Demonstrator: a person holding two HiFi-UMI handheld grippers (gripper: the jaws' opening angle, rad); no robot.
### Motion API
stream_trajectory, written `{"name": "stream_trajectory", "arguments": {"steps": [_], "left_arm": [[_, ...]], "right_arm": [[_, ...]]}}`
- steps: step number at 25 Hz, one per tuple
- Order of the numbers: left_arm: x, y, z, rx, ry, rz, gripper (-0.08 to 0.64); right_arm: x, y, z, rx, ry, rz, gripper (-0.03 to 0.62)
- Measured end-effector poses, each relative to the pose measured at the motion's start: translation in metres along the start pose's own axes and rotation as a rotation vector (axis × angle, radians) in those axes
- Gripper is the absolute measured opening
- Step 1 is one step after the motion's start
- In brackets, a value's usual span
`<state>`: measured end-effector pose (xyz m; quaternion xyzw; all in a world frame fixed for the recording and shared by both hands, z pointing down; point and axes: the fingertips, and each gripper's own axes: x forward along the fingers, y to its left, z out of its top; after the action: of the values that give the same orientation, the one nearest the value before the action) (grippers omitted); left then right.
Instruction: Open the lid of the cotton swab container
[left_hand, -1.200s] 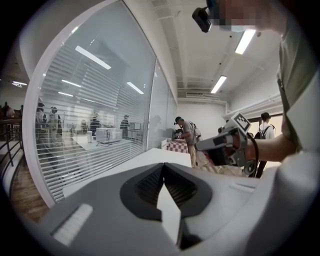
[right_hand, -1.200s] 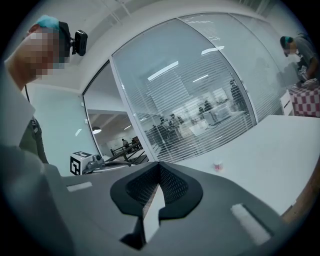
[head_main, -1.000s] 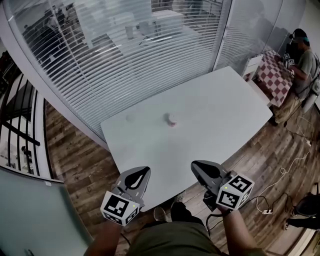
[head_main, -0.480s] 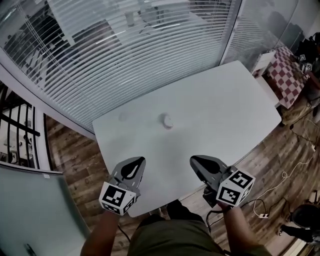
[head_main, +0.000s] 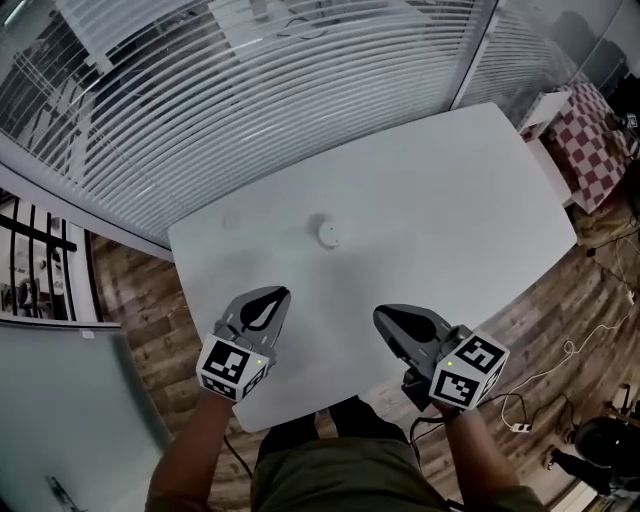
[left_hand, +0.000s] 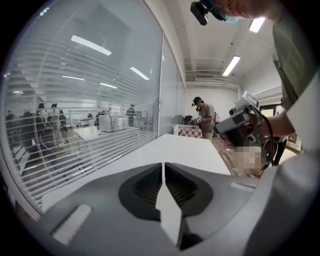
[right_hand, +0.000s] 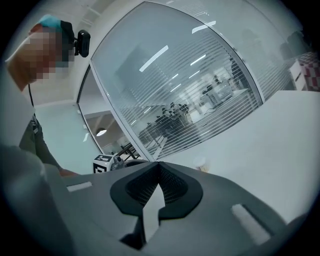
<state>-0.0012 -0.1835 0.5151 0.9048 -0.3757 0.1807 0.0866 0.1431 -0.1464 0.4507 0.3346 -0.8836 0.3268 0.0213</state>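
Observation:
A small round white cotton swab container (head_main: 327, 234) stands with its lid on near the middle of the white table (head_main: 450, 220); in the right gripper view the container (right_hand: 201, 163) shows just beyond the jaws. My left gripper (head_main: 275, 294) hovers over the table's near edge, short of the container and to its left. Its jaws are starting to open from a hairline slit, with nothing between them. My right gripper (head_main: 384, 314) hovers at the near edge to the container's right, shut and empty. The left gripper view (left_hand: 163, 166) looks down the bare table and does not show the container.
A glass wall with blinds (head_main: 250, 90) runs along the table's far side. A checkered table (head_main: 592, 140) stands at the far right, and a person (left_hand: 205, 117) works there. Cables and a power strip (head_main: 520, 427) lie on the wooden floor.
The head view has tilted further down, so the table and container sit lower and more centred. Both grippers have edged forward over the table's near edge.

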Motion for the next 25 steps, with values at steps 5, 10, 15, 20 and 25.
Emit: {"name": "stream_trajectory", "arguments": {"steps": [5,10,15,20,25], "left_arm": [[0.035,0.000,-0.021,0.032,0.043,-0.050,0.043],[0.065,0.009,-0.035,0.078,0.073,-0.098,0.072],[0.090,0.024,-0.049,0.128,0.104,-0.126,0.100],[0.113,0.029,-0.056,0.156,0.140,-0.182,0.143],[0.134,0.034,-0.071,0.202,0.184,-0.240,0.189]], "right_arm": [[0.003,-0.013,-0.016,0.025,0.026,0.000,0.009],[0.007,-0.024,-0.033,0.062,0.028,-0.020,0.009],[0.007,-0.034,-0.049,0.093,0.032,-0.039,0.009],[0.011,-0.040,-0.063,0.122,0.040,-0.045,0.009],[0.019,-0.047,-0.072,0.142,0.044,-0.049,0.009]]}}
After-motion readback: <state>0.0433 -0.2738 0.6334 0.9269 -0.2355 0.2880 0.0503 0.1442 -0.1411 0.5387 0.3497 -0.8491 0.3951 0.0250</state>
